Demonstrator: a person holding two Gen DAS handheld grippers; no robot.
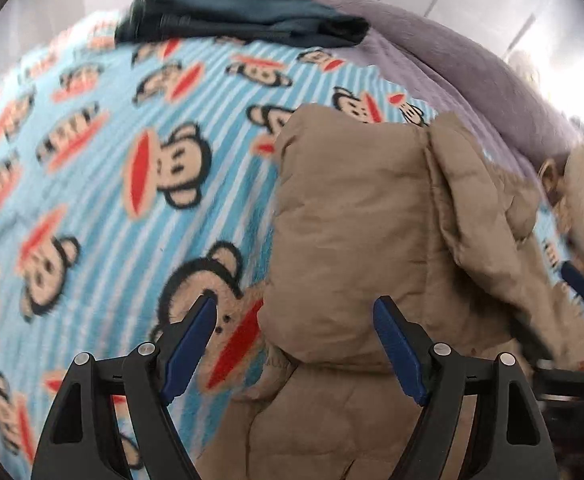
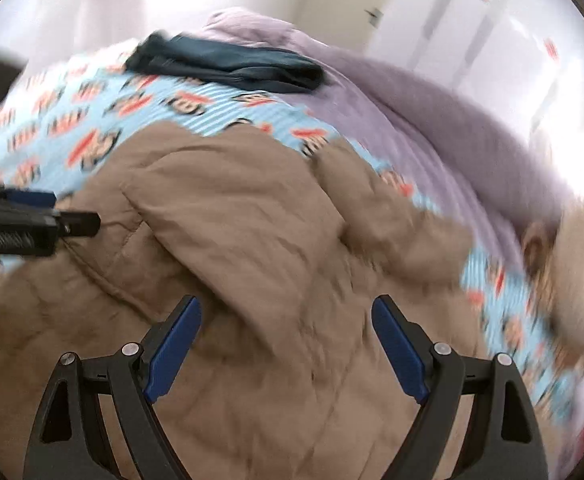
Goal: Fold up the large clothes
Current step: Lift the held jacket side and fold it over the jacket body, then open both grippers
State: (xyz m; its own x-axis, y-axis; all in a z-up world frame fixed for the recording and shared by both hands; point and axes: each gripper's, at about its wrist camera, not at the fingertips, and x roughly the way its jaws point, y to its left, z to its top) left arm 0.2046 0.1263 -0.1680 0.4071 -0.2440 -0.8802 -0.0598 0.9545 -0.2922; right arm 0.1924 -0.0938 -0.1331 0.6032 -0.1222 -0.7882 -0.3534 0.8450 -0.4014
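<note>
A tan padded jacket (image 1: 356, 216) lies partly folded on a blue striped blanket with monkey faces (image 1: 91, 168). It fills the middle of the right wrist view (image 2: 251, 232). My left gripper (image 1: 296, 304) is open and empty, hovering over the jacket's left edge. My right gripper (image 2: 287, 304) is open and empty above the jacket's middle. The left gripper also shows at the left edge of the right wrist view (image 2: 31, 216). The right gripper's blue finger shows at the right edge of the left wrist view (image 1: 580, 280).
A folded dark teal garment (image 1: 243, 20) lies at the far end of the blanket, also in the right wrist view (image 2: 227, 60). A lilac quilt (image 1: 452, 60) is bunched along the right. A fur-trimmed hood (image 2: 572, 248) lies at the right. White walls stand behind.
</note>
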